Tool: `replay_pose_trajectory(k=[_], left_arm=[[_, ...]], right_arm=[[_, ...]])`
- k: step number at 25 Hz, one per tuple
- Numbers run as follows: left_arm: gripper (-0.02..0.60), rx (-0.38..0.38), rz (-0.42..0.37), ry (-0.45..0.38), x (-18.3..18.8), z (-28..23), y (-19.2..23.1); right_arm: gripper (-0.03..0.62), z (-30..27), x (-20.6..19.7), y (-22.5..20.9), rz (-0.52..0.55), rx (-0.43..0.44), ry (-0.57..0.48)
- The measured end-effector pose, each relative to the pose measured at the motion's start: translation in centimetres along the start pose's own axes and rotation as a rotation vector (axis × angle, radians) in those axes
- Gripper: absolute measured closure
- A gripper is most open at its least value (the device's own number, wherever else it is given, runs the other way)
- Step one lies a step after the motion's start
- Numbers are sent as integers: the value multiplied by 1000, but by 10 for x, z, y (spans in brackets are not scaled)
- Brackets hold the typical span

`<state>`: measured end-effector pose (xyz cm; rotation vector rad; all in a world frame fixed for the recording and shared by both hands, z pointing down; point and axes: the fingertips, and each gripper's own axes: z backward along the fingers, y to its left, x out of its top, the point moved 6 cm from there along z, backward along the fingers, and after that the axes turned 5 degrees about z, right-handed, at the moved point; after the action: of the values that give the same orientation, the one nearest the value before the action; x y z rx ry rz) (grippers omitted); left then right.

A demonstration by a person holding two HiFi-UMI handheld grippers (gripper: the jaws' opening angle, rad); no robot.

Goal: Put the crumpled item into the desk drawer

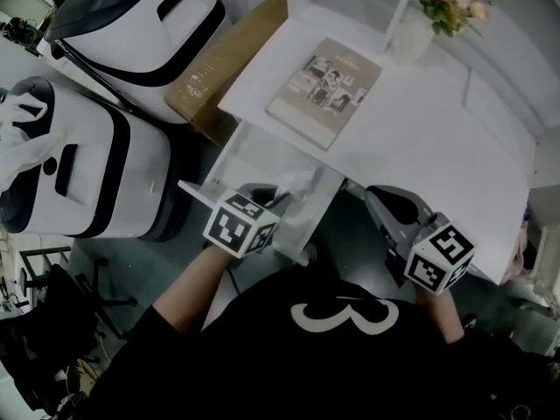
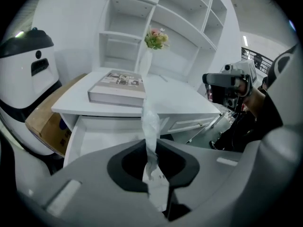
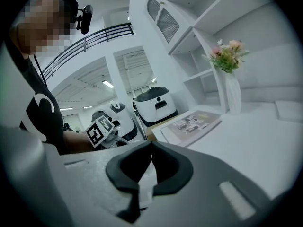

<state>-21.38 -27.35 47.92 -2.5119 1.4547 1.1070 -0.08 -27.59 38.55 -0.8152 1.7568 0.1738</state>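
Jaws of the left tool (image 2: 152, 144) pinch a strip of crumpled white paper (image 2: 150, 119), held above the open drawer (image 2: 87, 136) under the front edge of the bench (image 2: 184, 98). The right tool (image 3: 151, 144), jaws pressed together, sits beside that edge, right of the drawer; a book (image 3: 191, 122) lies on the bench.

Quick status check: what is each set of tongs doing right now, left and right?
Left tongs: closed on the crumpled white item.
Right tongs: closed, nothing between them.
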Motion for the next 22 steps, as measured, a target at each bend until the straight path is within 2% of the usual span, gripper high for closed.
replay_pose_trajectory(k=[8,13,18,22], left_arm=[[533,-81,9,144,-7,-44,22],[532,-129,72,230,-12,-76,35],[532,-195,130,272,-16,-102,41],[532,-216,226,298,-27,-123,54]], right_arm=[[592,-2,-17,-8,-39,-49,9],[592,4,-27,-12,-60,-80,23],[591,10,-34,-14,-75,-106,32],[592,14,-36,-16,-80,-121,40]])
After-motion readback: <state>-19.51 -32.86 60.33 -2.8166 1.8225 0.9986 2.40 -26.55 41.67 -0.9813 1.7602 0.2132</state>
